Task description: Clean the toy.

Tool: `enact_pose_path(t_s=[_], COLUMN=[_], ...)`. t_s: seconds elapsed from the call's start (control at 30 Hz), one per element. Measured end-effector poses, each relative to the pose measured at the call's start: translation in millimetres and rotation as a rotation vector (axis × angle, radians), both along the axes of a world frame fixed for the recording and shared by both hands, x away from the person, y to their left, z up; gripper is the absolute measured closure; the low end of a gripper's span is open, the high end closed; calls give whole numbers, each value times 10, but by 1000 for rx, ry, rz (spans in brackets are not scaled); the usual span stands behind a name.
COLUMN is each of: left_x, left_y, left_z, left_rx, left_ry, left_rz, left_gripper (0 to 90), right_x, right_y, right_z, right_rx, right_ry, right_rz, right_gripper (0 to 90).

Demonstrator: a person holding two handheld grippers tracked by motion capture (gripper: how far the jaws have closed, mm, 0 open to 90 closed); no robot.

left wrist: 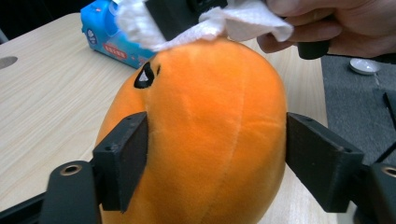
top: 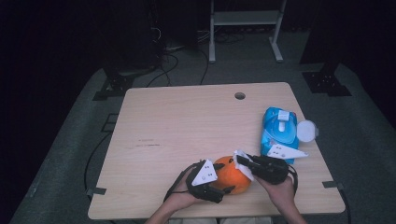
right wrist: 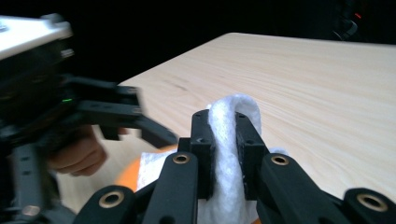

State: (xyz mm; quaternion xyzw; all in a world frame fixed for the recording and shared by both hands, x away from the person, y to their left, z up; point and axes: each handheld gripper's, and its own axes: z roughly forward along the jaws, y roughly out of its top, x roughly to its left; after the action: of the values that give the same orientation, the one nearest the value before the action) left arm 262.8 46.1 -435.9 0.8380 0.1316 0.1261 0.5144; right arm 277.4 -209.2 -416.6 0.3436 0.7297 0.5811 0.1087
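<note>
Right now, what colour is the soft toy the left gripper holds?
Orange, with a small black eye; the toy shows best in the left gripper view.

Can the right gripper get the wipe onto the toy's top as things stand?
Probably yes. The right gripper is shut on the wipe, which already lies on the orange toy, and the left gripper clamps the toy lower down, leaving the top free.

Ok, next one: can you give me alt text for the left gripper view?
An orange plush toy sits between the left gripper fingers, which flank its sides. Above it, a hand presses a white wipe onto the toy's top, with a blue wipes pack behind on the wooden table.
</note>
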Motion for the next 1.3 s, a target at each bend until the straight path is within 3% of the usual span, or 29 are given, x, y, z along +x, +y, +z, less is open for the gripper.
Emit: enact_pose_path(t_s=[0.07, 0.17, 0.27, 0.33, 0.43, 0.53, 0.6, 0.7, 0.77, 0.87, 0.97, 1.07, 1.2, 1.3], left_x=[17, 38, 38, 56, 135, 194, 197, 208, 205, 212, 211, 193, 156, 146], left_y=[-15, -34, 31, 83, 177, 262, 276, 306, 319, 337, 334, 315, 291, 307], left_z=[-11, -30, -6, 18, 25, 20, 36, 90, 113, 105, 112, 127, 175, 186], left_rx=[-10, -16, -23, -43, -96, -140, -144, -168, -167, -166, -163, -152, -130, -130], left_ry=[9, 20, 15, 19, 91, 149, 161, 192, 186, 185, 181, 171, 145, 134], left_rz=[18, 38, 47, 50, 64, 71, 73, 63, 67, 77, 73, 66, 52, 62], left_gripper=[202, 178, 290, 341, 354, 357, 358, 361, 361, 362, 363, 364, 364, 368], right_x=[17, -3, -27, 4, 75, 103, 91, 24, -15, -15, 11, -67, -206, -197], right_y=[-63, -9, 35, -21, -157, -184, -149, -79, -49, -32, -51, 22, 218, 221], right_z=[-26, 2, 30, -8, -121, -210, -180, -70, -21, -32, -75, 7, 144, 135], right_rx=[-6, 28, 49, 79, 127, 176, 184, 195, 207, 204, 180, 127, 44, 4], right_ry=[10, 14, 4, 21, 81, 125, 118, 73, 54, 49, 63, 8, -90, -105], right_rz=[-23, 6, 36, 22, -29, -30, -20, 20, 51, 67, 36, 38, 103, 75], right_gripper=[803, 803, 803, 803, 803, 803, 803, 803, 802, 801, 802, 801, 799, 800])
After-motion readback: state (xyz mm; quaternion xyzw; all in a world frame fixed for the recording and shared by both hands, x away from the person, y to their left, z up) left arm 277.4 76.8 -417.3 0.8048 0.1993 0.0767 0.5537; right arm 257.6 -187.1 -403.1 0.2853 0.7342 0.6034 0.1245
